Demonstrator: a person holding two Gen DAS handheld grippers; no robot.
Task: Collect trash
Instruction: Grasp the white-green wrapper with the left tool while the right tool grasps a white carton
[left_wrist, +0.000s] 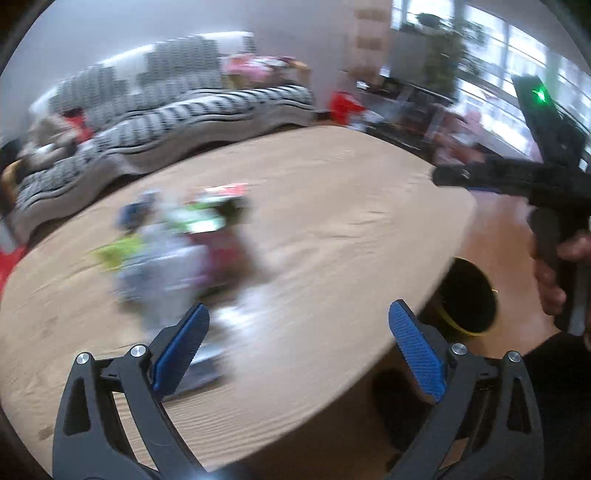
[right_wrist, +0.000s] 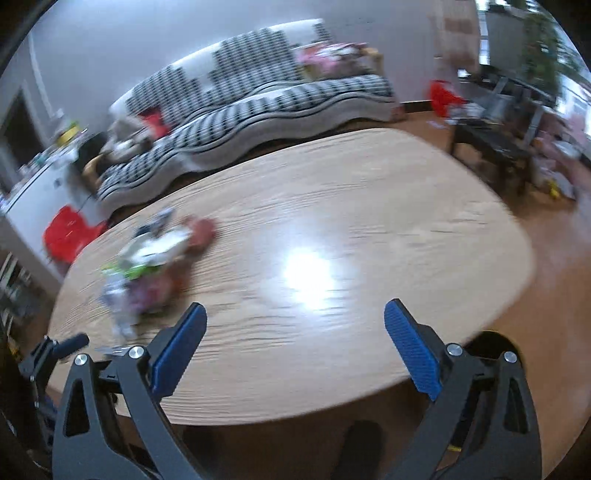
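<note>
A blurred pile of colourful wrappers and packets (left_wrist: 177, 243) lies on the oval wooden table (left_wrist: 332, 221); it also shows in the right wrist view (right_wrist: 151, 266) on the table's left part (right_wrist: 369, 221). My left gripper (left_wrist: 295, 339) is open and empty, just short of the pile's near edge. My right gripper (right_wrist: 293, 336) is open and empty over the table's near edge, well to the right of the pile. The right gripper's body (left_wrist: 546, 184) shows in the left wrist view, held by a hand. A black bin with a yellow rim (left_wrist: 469, 299) stands on the floor beside the table.
A black-and-white patterned sofa (right_wrist: 258, 107) stands behind the table. A red stool (right_wrist: 68, 229) is at the left. A dark low table (right_wrist: 495, 147) with clutter is at the right. The bin's dark rim (right_wrist: 491, 343) peeks past the table edge.
</note>
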